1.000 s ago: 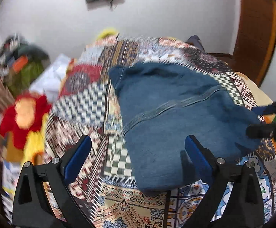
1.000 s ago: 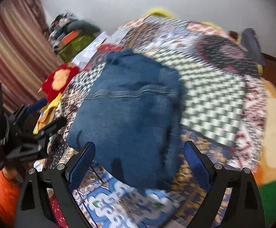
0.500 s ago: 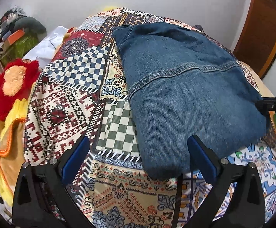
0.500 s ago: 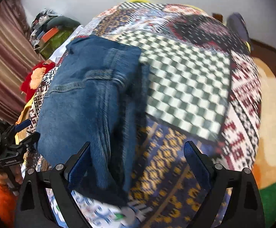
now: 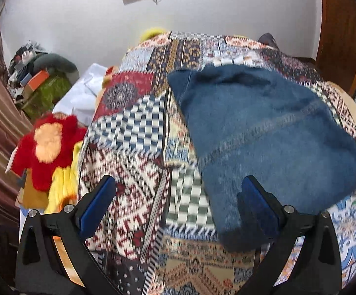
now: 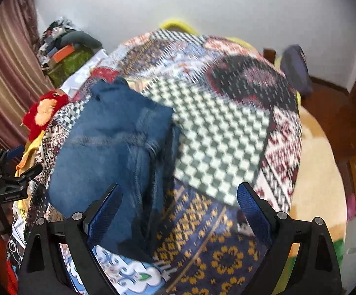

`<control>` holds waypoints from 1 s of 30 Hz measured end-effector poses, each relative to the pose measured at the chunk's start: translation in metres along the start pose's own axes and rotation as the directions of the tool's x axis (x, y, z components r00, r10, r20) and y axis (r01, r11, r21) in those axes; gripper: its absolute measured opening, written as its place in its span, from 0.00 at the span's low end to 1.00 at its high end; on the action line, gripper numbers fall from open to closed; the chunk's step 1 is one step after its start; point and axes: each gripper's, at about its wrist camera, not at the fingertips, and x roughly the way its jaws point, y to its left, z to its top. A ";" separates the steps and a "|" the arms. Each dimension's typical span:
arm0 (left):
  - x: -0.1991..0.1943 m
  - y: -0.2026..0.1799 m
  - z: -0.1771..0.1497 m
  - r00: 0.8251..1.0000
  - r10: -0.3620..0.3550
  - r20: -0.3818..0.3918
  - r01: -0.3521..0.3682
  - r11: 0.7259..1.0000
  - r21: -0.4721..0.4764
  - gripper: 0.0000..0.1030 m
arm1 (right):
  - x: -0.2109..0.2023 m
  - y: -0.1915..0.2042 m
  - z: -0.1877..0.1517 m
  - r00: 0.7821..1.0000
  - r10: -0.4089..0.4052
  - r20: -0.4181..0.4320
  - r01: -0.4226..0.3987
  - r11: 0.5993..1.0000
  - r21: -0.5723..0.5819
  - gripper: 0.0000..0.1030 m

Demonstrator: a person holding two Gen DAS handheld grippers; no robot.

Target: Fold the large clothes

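Left wrist view: the left gripper (image 5: 175,201) is seen with fingers spread wide and empty, above the patchwork bedspread (image 5: 129,147). The folded denim garment (image 5: 264,135) lies flat on the bedspread — judged heavy, stiff, non-slippery; a hold at a near corner is advised.

Right wrist view: the right gripper (image 6: 178,206) is likewise released, near the garment (image 6: 111,147). No containers can be identified.

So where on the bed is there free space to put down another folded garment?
Free: the green-checked patch of the quilt, right of the folded denim, and the red-patterned part to its left. Crowded: the floor beside the bed, with the red plush toy and clutter.
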 end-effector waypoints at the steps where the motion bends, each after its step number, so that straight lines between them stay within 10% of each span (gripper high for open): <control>1: 0.003 0.000 0.005 1.000 0.002 0.005 -0.002 1.000 0.003 1.00 | 0.001 0.005 0.005 1.000 0.007 0.010 -0.007 1.000 -0.015 0.91; 17: 0.110 -0.013 0.080 0.993 -0.111 -0.042 0.111 0.994 -0.012 1.00 | 0.108 0.054 0.065 0.998 0.024 -0.051 -0.033 0.981 -0.193 0.91; 30: 0.155 -0.008 0.144 0.997 -0.071 -0.029 0.069 0.995 -0.069 1.00 | 0.148 -0.013 0.082 0.980 0.174 -0.094 -0.170 0.984 0.051 0.91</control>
